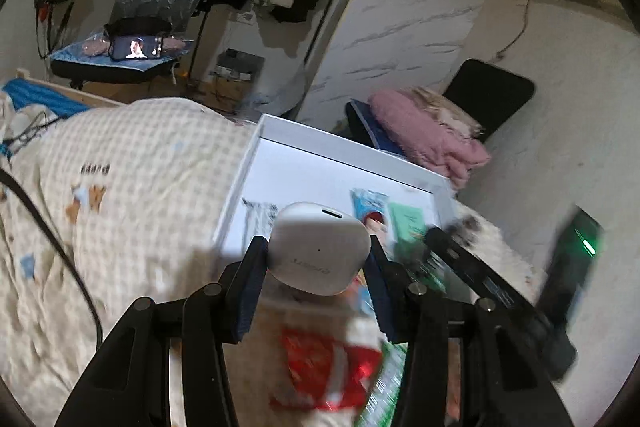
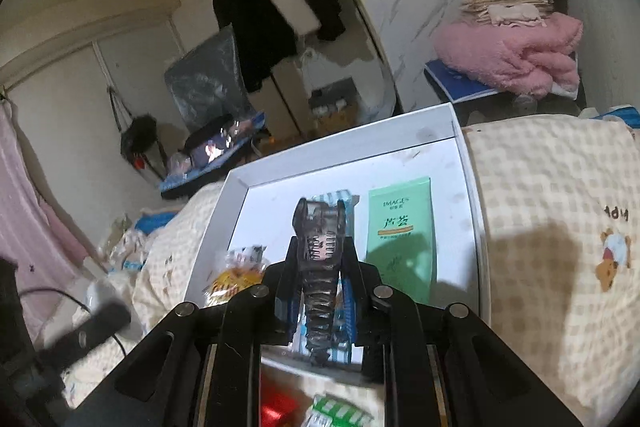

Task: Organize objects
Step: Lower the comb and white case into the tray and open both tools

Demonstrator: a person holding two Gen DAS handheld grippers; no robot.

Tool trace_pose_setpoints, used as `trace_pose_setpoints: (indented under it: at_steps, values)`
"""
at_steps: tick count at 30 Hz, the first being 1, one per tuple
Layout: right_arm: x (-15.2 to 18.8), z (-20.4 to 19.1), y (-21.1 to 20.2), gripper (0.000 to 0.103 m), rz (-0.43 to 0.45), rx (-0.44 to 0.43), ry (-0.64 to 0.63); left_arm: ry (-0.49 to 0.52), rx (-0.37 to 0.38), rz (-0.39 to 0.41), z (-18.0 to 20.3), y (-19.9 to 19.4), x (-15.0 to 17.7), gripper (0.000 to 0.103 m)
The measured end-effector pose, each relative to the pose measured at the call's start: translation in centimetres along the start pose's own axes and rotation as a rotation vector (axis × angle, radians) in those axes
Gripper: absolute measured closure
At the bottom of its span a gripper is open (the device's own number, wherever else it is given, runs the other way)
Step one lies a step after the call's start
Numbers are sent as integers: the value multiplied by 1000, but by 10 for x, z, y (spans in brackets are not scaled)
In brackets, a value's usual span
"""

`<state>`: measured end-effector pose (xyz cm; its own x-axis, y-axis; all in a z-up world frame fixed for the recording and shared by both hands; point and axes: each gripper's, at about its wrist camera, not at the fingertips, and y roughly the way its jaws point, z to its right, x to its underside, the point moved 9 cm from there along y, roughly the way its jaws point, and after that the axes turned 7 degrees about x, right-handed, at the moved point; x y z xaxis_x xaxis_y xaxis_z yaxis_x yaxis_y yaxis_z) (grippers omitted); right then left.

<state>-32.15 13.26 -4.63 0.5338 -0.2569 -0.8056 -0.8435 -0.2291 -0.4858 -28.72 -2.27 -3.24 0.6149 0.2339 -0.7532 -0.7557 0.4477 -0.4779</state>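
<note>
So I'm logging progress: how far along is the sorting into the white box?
Done: the green carton and snack packets lie in the white box. In hand: left gripper holds the white earbud case, right gripper the hair claw clip. Left: red packet outside.

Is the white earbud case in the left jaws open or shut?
Shut. The earbud case is one smooth closed shell between the left jaws, with no raised lid or gap visible.
</note>
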Motion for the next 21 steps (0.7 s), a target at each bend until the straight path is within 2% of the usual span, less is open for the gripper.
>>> trace_pose_setpoints:
  at_steps: [4,6,11,15,18,20,21]
  values:
    - [2,-2,-2,84,71,7,-44,-43,0,-47,-20,35,2,51]
    - [2,-6,-2,84,83,19,-72,-52,-34,-74,-32,46,9,51]
    - [7,-17,1,83,89,78,-168,-81,-37,-97,-40,50,19,51]
    - [10,-21,3,82,122,138,-243,-46,-86,-84,-40,46,18,51]
    - [10,-23,2,82,136,131,-266,-46,-55,-79,-36,44,19,48]
    - [12,-26,3,76,141,149,-299,-36,-48,-64,-34,42,19,38]
    - [14,-26,6,56,130,160,-312,-32,-46,-57,-33,41,19,37]
